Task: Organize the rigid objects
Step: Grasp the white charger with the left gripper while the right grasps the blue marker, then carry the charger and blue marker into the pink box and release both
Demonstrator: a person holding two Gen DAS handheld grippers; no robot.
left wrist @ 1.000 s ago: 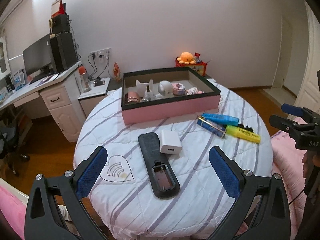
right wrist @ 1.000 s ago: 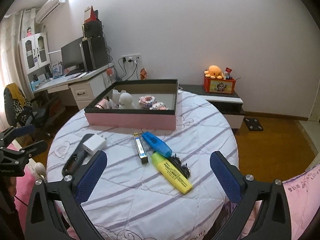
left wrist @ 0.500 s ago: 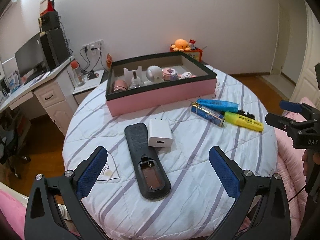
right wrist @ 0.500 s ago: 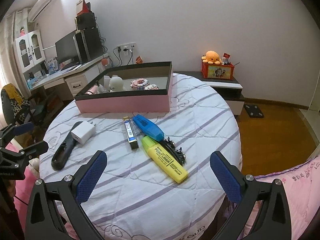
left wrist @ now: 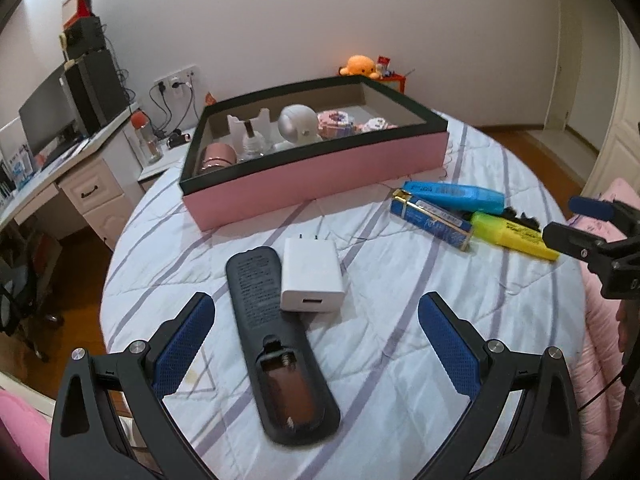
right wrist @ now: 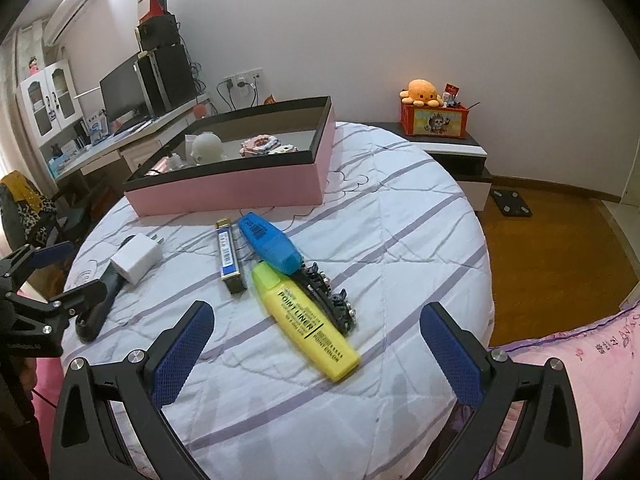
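since the earlier frame the left gripper has come lower and closer over the black remote control with an open battery bay, its jaws spread wide and holding nothing, and the right gripper hangs released near the yellow plastic highlighter. the white square charger leans on the remote, and the blue highlighter and blue rectangular case lie beside the yellow one on the round table with a white striped quilted cover. the pink cardboard tray with black rim stands at the far side, and behind are a white desk with a dark monitor and a wooden floor.

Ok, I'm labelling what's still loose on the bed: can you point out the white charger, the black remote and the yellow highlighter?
white charger (left wrist: 311, 274), left wrist view, centre of its top face.
black remote (left wrist: 256, 284), left wrist view, upper back panel with printed text.
yellow highlighter (right wrist: 306, 320), right wrist view, middle of its labelled body.
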